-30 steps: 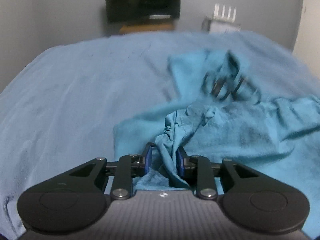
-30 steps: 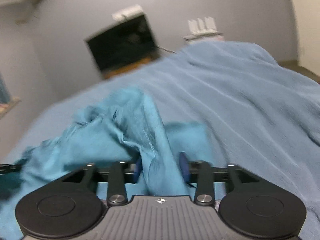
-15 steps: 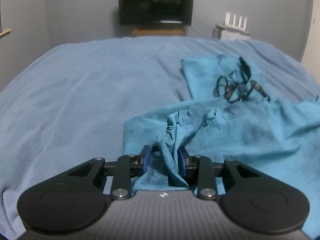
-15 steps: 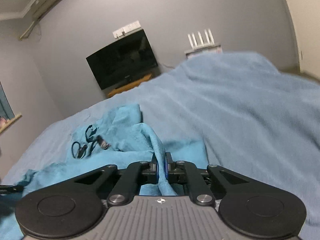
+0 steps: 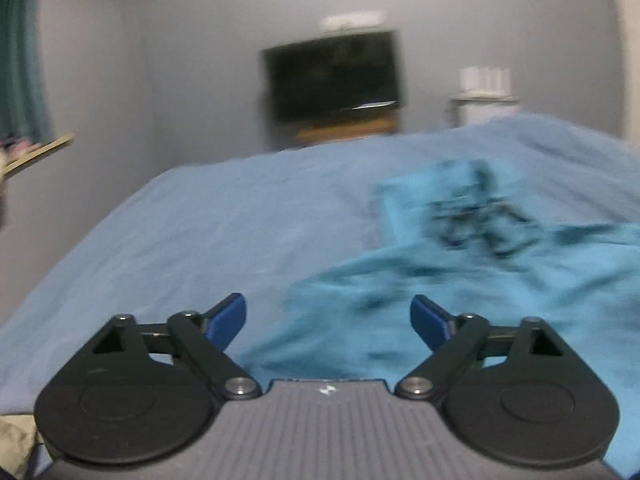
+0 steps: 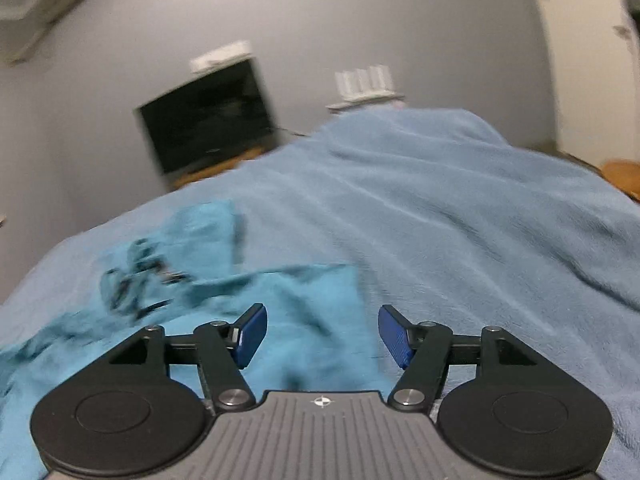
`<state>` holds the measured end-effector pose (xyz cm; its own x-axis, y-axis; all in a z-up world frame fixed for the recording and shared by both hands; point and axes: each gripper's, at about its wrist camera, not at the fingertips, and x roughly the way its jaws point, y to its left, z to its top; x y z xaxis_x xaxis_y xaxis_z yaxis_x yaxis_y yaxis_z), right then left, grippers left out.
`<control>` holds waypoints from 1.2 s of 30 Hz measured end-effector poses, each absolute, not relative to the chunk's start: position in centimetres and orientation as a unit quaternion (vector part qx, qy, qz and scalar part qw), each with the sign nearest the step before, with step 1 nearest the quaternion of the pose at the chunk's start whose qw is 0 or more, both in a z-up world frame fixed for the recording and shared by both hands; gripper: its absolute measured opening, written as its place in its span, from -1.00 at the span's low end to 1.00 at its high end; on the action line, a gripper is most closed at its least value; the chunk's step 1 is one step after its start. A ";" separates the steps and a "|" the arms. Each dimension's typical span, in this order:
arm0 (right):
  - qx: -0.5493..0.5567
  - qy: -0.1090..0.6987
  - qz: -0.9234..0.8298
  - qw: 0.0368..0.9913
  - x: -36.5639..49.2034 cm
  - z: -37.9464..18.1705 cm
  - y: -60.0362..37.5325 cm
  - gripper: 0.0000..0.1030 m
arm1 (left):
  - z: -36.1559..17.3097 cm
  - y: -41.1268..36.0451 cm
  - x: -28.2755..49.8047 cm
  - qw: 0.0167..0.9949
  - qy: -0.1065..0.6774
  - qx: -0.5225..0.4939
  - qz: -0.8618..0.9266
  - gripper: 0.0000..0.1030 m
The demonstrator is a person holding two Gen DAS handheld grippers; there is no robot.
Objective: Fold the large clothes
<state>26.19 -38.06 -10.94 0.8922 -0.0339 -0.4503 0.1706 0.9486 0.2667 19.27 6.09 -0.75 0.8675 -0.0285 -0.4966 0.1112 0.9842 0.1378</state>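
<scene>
The left hand-held gripper (image 5: pixel 328 322) points forward and somewhat down over the bed (image 5: pixel 200 232). Its jaws have just been opening and now stand wide apart, released, with nothing pressed between the blue pads (image 5: pixel 226 318). The teal garment (image 5: pixel 460 280) lies crumpled on the light blue bed cover, below the jaws and spreading toward 2 o'clock in the left wrist view. A dark printed pattern (image 5: pixel 476 216) shows on it, but the blur hides the details.

The right hand-held gripper (image 6: pixel 322 334) also tilts down toward the bed, and its view is rolled a little, so the room leans. Its jaws have just been opening too; they are released and grasp nothing. In this view the garment (image 6: pixel 280 300) lies under the jaws and spreads toward 9 o'clock, flat on the cover (image 6: pixel 460 220).

At 12 o'clock, past the bed, a dark television (image 5: pixel 334 78) stands against the grey wall. A curtain (image 5: pixel 20 52) hangs at 10 o'clock in the left wrist view.
</scene>
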 end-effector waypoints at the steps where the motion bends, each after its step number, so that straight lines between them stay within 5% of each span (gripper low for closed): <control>1: 0.137 0.221 -0.038 0.965 25.7 -10.6 -37.3 0.26 | -0.8 5.1 18.4 0.960 0.260 0.081 -0.062 0.76; 9: 0.018 0.316 0.086 0.945 25.9 -13.1 -29.5 0.29 | -6.5 -0.8 16.8 0.910 0.373 0.086 -0.161 0.77; 13: -0.043 0.350 0.027 0.935 26.9 -16.2 -28.9 0.55 | -9.3 -0.1 16.5 0.905 0.390 0.106 -0.134 0.77; 20: 0.073 0.328 -0.035 0.941 25.1 -14.4 -32.7 0.52 | -4.4 5.2 15.1 0.921 0.382 0.001 -0.078 0.77; 26: 0.288 0.301 -0.049 0.908 20.4 -12.3 -38.3 0.57 | -0.8 12.8 12.2 0.918 0.375 -0.130 -0.008 0.77; 36: 0.333 0.354 -0.060 0.872 14.3 -10.8 -39.7 0.61 | -1.9 17.9 8.6 0.865 0.439 -0.244 -0.011 0.77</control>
